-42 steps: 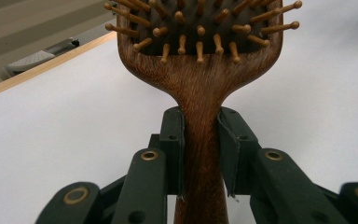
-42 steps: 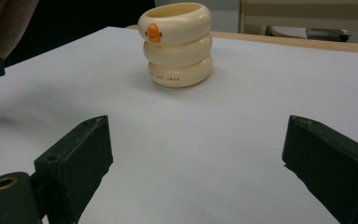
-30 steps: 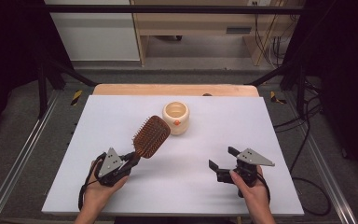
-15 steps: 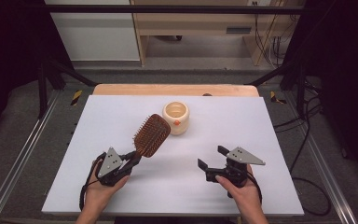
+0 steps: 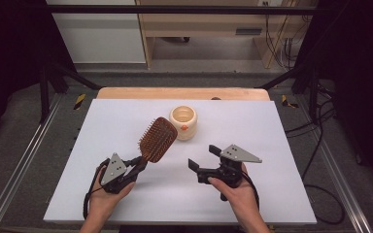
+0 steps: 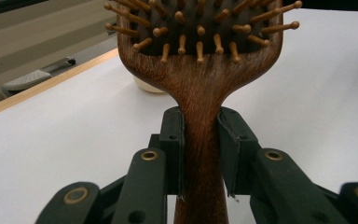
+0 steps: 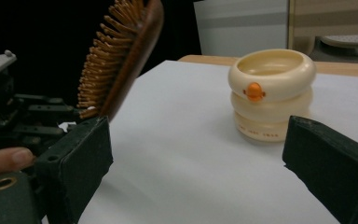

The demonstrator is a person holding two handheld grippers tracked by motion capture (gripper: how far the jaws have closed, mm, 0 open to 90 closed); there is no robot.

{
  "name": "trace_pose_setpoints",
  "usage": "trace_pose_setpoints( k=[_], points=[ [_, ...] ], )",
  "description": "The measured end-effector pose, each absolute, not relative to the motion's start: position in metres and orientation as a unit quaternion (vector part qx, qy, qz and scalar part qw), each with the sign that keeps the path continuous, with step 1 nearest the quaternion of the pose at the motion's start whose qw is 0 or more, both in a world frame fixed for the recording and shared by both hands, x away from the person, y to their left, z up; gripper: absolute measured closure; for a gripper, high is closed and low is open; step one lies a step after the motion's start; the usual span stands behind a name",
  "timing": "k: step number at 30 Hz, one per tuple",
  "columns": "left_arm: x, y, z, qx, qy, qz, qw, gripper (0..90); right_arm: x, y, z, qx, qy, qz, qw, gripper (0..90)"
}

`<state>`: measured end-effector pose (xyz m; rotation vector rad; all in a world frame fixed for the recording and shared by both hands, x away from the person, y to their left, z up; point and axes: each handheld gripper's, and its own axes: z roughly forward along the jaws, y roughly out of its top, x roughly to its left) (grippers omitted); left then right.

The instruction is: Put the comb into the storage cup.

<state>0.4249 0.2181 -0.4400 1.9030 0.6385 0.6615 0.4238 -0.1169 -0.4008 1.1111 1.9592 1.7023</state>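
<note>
Right now the left gripper [image 5: 138,165] is clamped on the handle of a wooden hairbrush [image 5: 155,139], holding it tilted up over the white table [image 5: 281,194] with the bristled head near a cream-coloured cup [image 5: 183,122]. The right gripper [image 5: 204,162] hangs above the table with its jaws wide apart and nothing between them, aimed toward the brush and cup. By the look of it, the step in hand is a second grasp or handover; the next move calls for lining those open jaws up squarely before closing.
</note>
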Motion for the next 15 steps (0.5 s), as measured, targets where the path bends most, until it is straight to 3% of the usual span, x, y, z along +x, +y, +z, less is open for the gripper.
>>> trace_pose_setpoints(
  k=[15],
  points=[
    [0.424, 0.218, -0.439, 0.778, 0.264, 0.272, 0.501, 72.3, 0.435, -0.076, -0.376, 0.377, 0.683, 0.609, 0.146, 6.9]
  ],
)
